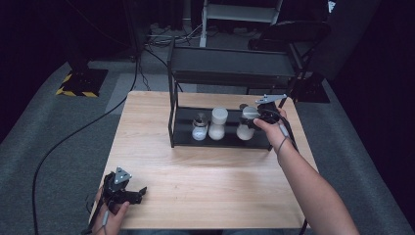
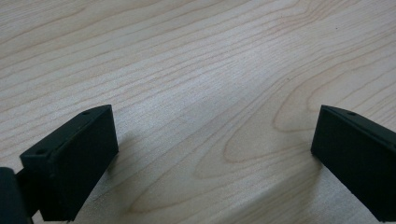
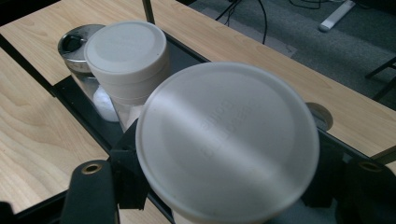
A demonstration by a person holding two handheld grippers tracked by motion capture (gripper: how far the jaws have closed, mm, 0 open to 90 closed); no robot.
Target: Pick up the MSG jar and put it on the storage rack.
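1. Count first: I've got three containers lined up on the bottom shelf of the black rack (image 1: 172,112) on my wooden table (image 1: 161,161). Two are white-lidded jars, one is a smaller shaker with a metal top.

2. The right-hand jar (image 3: 227,140) is the one I'm working. My right gripper (image 1: 250,117) is clenched on it, the black jaws pressing on either side just under the wide white lid. In the right gripper view the lid hides nearly all of the body. In the high view the jar is at the right end of the shelf, and I can see white stuff in its lower part.

3. The middle jar (image 3: 127,56) stands just beside the gripped one, same flat white lid, clear body, white powder or grains inside. Can't tell exactly what it is.

4. The shaker (image 3: 80,51) is at the left end, right next to the middle jar. Clear glass, shiny metal cap with a hole in it, white contents sitting at the bottom.

5. My left gripper (image 2: 212,154) is released, jaws standing wide apart with just bare wood grain between them. It's down at the near left corner of the table, well away from the rack.

6. The rack has an upper shelf too.
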